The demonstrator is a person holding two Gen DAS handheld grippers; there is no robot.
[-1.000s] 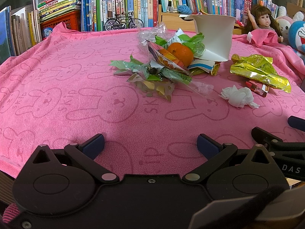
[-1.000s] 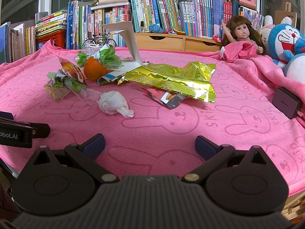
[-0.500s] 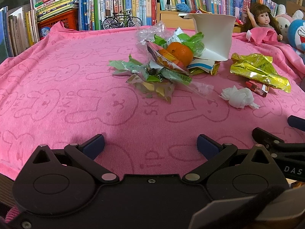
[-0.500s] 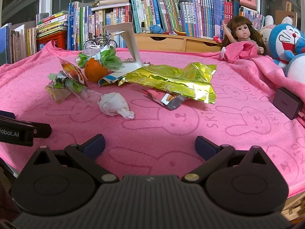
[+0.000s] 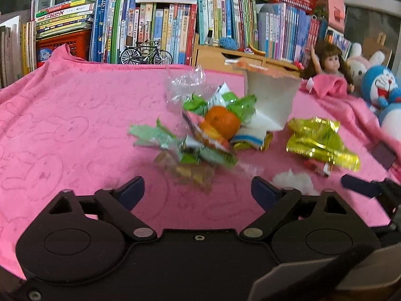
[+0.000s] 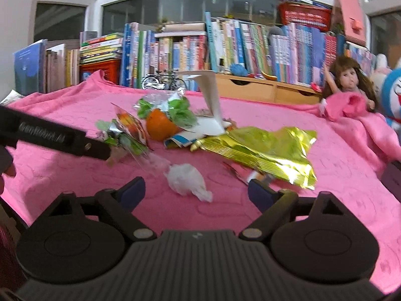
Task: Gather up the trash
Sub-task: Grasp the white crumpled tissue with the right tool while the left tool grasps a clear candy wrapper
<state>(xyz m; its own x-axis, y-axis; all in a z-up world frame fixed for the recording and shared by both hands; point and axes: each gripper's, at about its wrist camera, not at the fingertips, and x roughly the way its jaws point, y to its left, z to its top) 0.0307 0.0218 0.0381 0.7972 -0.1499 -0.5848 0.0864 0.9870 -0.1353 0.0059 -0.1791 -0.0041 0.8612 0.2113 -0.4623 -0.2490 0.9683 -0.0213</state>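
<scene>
— What stands behind the table?

— A long row of books (image 6: pixel 225 42) packed upright, with a low wooden drawer unit (image 6: pixel 263 87) in front of them and a red basket (image 6: pixel 304 15) on top at the right.

— And above that?

— Dark windows (image 6: pixel 175 7) in white frames (the glass shows nothing outside).

— What covers the table?

— A pink towel (image 5: pixel 62 130) printed with rabbit outlines. At its far right sit a doll (image 6: pixel 351 75) and a blue plush toy (image 5: pixel 381 87).
</scene>
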